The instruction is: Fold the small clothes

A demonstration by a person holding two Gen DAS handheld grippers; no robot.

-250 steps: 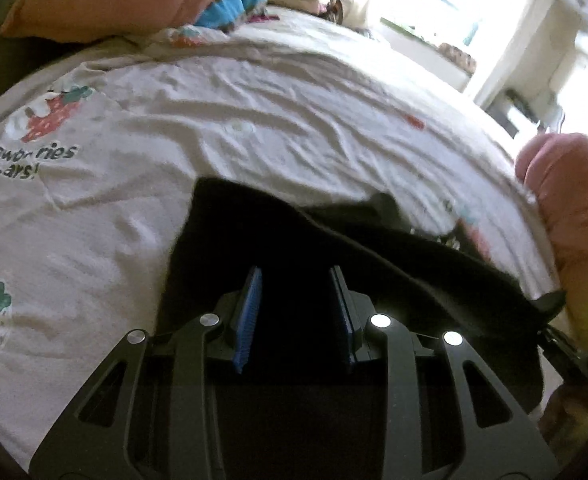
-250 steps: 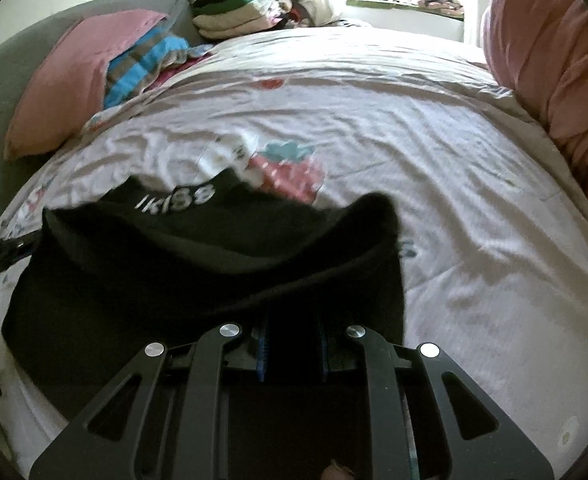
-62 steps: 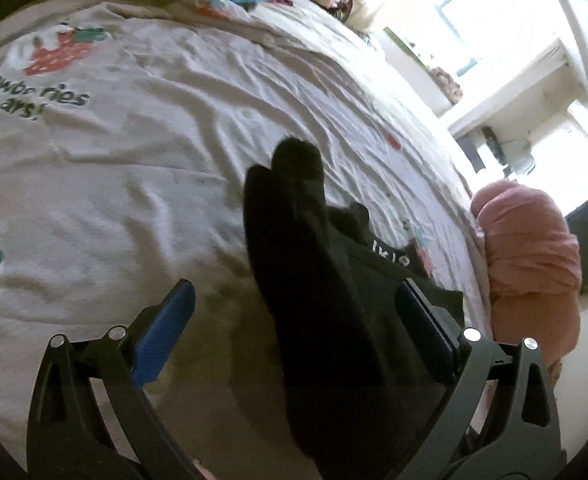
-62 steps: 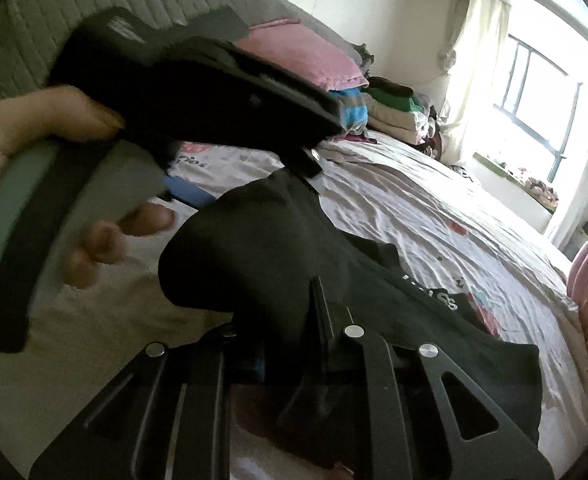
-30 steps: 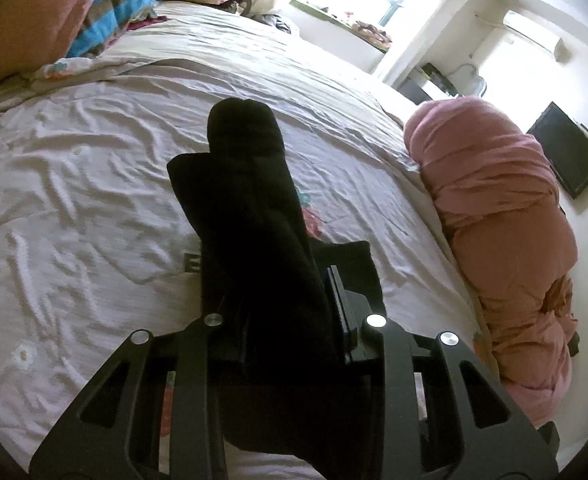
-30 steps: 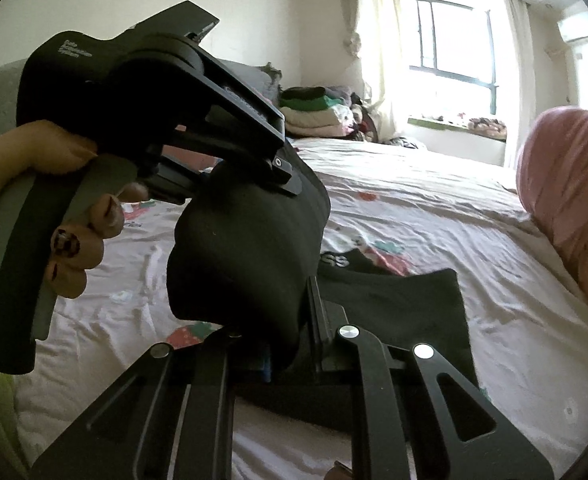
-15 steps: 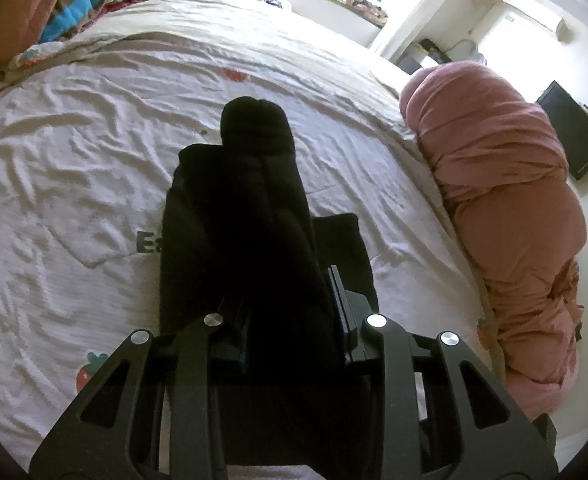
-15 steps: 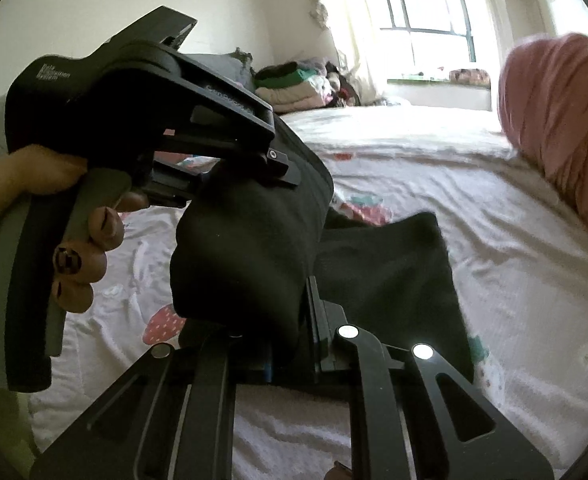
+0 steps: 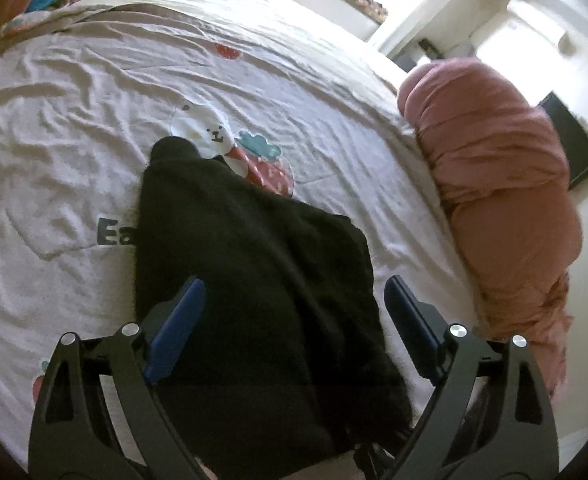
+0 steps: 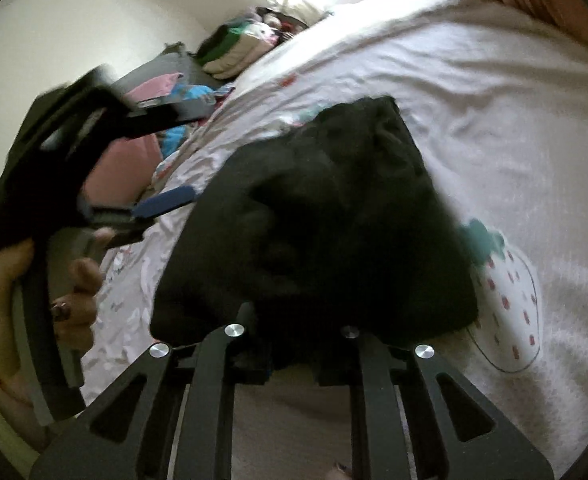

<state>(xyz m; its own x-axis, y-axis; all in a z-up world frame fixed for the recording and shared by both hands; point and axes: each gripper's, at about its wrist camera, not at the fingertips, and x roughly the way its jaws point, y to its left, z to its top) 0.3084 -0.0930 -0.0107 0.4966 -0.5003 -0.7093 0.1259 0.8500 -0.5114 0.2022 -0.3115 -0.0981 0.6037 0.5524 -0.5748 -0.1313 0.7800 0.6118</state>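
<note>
A small black garment [image 9: 254, 280] lies folded on the white printed bedsheet [image 9: 74, 120]. My left gripper [image 9: 294, 304] is open, its blue pads [image 9: 178, 320] spread either side of the garment, just above it. In the right wrist view the same garment [image 10: 333, 220] lies bunched in front of my right gripper [image 10: 297, 344], whose fingertips are hidden under the black cloth; the fingers look a little apart. The left gripper [image 10: 162, 204] shows at the left there, held in a hand, blurred.
A rolled pink duvet [image 9: 501, 208] lies along the right edge of the bed. A pink pillow [image 10: 134, 156] and stacked folded clothes [image 10: 234, 48] sit at the headboard end. The sheet around the garment is wrinkled.
My left gripper has opened and let go of the black garment, which now lies flat on the sheet. The right gripper has tilted and lowered toward the bed.
</note>
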